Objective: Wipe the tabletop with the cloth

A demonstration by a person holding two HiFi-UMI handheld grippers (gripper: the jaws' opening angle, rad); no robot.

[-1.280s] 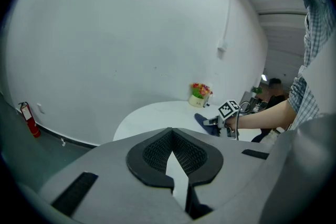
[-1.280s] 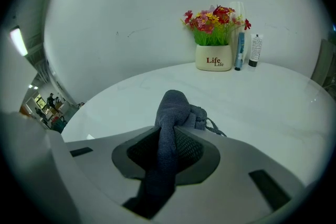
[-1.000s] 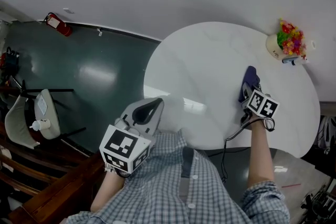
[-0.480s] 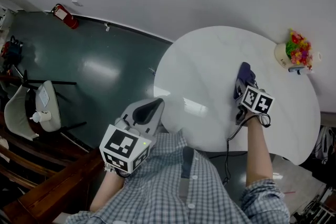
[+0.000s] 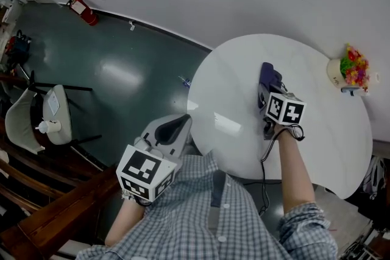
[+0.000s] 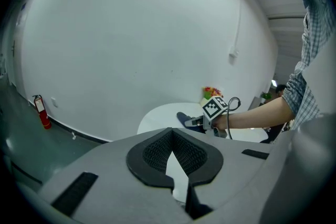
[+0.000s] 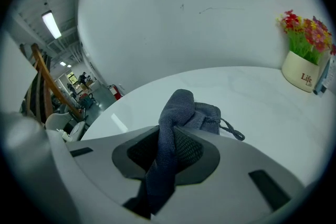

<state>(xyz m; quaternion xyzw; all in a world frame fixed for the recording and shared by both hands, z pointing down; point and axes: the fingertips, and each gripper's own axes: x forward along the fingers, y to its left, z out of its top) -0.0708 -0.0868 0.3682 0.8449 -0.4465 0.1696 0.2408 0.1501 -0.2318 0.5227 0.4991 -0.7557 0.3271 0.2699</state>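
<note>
The right gripper (image 7: pixel 170 136) is clamping its jaws on the dark blue-grey cloth (image 7: pixel 184 107), pinching a fold that is running up between the pads while the rest is bunching just ahead of the tips and resting on the round white table (image 7: pixel 252 107), roughly at the middle of the tabletop. A loose cord from the cloth is lying on the table beside it. The left gripper (image 6: pixel 171 134) is hanging off the table's near edge, over the person's checked shirt (image 5: pixel 201 216), its jaws meeting at the tips and holding nothing. A pot of coloured flowers (image 7: pixel 302 73) is standing at the table's far right rim, well apart from the cloth.
</note>
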